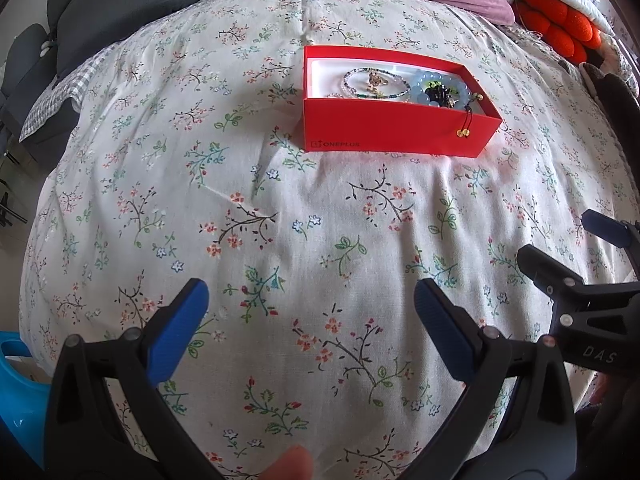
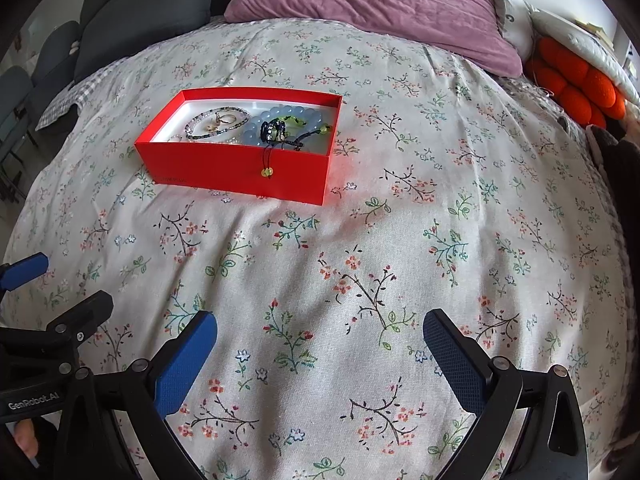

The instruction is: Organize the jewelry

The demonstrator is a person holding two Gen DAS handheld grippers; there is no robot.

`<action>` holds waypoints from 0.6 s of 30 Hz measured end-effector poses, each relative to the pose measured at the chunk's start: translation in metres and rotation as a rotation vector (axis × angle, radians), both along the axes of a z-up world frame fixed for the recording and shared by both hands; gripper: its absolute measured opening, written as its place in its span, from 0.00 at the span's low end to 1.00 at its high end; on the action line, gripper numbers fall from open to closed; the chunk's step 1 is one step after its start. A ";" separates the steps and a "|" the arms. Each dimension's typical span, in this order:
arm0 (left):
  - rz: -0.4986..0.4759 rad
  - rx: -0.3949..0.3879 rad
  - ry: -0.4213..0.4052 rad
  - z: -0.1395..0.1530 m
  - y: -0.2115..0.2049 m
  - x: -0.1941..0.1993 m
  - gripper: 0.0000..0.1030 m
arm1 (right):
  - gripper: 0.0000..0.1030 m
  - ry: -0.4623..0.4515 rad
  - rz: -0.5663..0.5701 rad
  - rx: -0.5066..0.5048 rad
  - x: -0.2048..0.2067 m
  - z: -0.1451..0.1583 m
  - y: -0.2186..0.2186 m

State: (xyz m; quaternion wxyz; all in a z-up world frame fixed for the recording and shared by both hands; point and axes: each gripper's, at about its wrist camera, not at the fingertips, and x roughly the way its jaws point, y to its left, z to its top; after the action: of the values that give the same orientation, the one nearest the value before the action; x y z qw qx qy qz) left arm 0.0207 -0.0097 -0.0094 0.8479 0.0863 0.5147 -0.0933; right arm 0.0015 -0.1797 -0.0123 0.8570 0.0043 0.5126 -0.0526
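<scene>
— Where's the jewelry right now?

— All of it sits in the red box (image 1: 384, 128) on the bed (image 1: 280, 220), well ahead of both my grippers. The box is open-topped, white inside, and rests on the floral bedspread. In it I see a thin beaded bracelet (image 1: 374, 80) toward the left end, a pale blue bead bracelet (image 2: 280, 118) toward the right, and a dark tangle of black cord jewelry (image 2: 280, 132) lying on the blue beads. One black cord with two small yellow beads (image 2: 267, 172) hangs over the near wall of the box.

— And your grippers?

— My left gripper (image 1: 312, 320) is spread wide, blue pads apart, with nothing between them, hovering over bare bedspread. My right gripper (image 2: 320, 356) is spread the same way and is empty too. They sit side by side; each shows at the edge of the other's view.

— Anything else around?

— A purple pillow (image 2: 384, 4) lies at the far end of the bed, beyond the box, an orange knotted cushion (image 2: 576, 76) sits to its right, and dark grey cushions (image 1: 120, 4) are off to the far left.
</scene>
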 end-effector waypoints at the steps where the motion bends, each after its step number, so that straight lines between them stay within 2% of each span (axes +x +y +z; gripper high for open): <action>1: 0.000 0.000 0.000 0.000 0.000 0.000 0.99 | 1.00 0.000 0.000 0.000 0.000 0.000 0.000; 18: -0.002 -0.007 0.006 0.000 0.000 0.000 0.99 | 1.00 0.006 -0.008 0.001 0.001 -0.005 -0.001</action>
State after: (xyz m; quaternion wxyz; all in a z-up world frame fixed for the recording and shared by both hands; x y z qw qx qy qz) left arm 0.0205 -0.0099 -0.0091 0.8465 0.0836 0.5170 -0.0960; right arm 0.0029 -0.1806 -0.0169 0.8553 0.0064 0.5151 -0.0557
